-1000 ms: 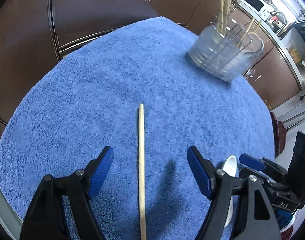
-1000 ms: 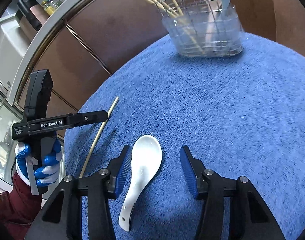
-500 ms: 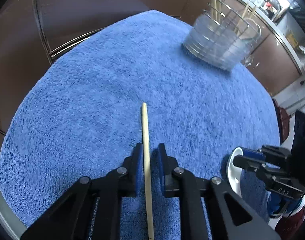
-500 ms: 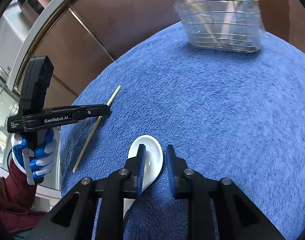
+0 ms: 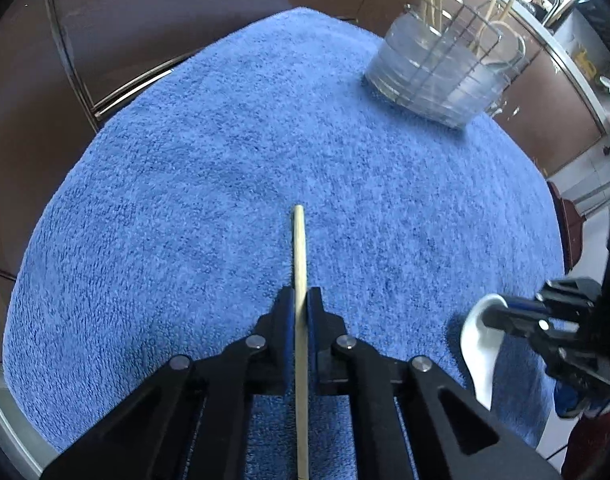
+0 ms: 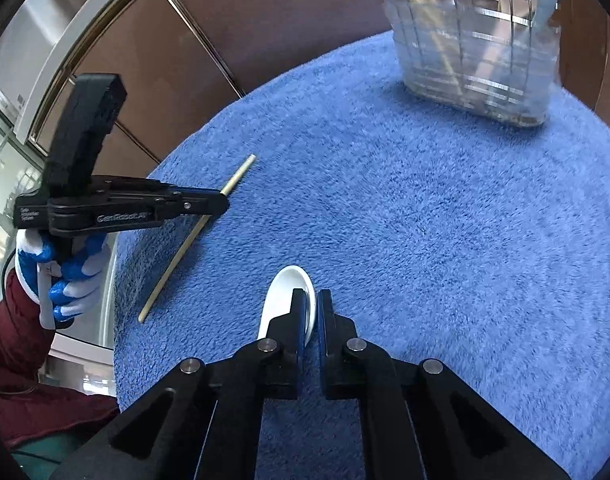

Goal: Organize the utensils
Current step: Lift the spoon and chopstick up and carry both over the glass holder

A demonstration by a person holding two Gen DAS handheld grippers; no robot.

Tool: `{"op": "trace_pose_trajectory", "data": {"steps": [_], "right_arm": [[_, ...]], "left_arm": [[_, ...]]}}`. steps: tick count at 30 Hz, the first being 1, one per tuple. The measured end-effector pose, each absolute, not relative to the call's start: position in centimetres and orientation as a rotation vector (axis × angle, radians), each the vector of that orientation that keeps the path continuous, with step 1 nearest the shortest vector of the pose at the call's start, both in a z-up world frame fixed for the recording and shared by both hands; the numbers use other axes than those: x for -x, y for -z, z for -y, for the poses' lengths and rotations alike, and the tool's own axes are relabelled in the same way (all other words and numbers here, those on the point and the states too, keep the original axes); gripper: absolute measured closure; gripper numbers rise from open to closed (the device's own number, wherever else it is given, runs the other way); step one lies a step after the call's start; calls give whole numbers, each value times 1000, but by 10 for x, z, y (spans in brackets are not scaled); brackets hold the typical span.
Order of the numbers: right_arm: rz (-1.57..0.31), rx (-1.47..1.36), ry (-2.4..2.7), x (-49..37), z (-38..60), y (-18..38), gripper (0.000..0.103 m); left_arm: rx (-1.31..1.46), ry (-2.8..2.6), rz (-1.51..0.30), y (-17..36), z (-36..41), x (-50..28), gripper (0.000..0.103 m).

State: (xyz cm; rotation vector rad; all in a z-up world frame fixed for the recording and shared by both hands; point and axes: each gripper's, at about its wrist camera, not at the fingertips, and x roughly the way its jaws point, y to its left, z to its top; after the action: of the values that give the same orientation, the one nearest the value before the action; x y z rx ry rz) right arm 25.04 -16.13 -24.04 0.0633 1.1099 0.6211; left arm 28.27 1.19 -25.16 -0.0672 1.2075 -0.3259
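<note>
wooden chopstick pinched, white spoon pinched

The chopstick is running off the left wrist view's edge at 6 o'clock. The right gripper is covering the spoon handle. The holder is blurring at 1 o'clock, its top cut off.

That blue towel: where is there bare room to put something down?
The blue towel lies bare between the wire utensil basket and the white spoon, and on its right side. It is crowded near the chopstick and both sets of jaws.
</note>
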Motion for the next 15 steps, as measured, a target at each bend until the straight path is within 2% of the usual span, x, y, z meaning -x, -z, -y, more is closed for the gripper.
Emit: {"op": "trace_pose_trajectory", "data": {"steps": [5, 15], "right_arm": [[-1034, -33, -581, -224, 167, 211, 98], [-859, 35, -503, -150, 162, 146, 98]], "left_arm": [[70, 309, -1090, 230, -21, -260, 98], [169, 355, -866, 151, -43, -197, 98]]}}
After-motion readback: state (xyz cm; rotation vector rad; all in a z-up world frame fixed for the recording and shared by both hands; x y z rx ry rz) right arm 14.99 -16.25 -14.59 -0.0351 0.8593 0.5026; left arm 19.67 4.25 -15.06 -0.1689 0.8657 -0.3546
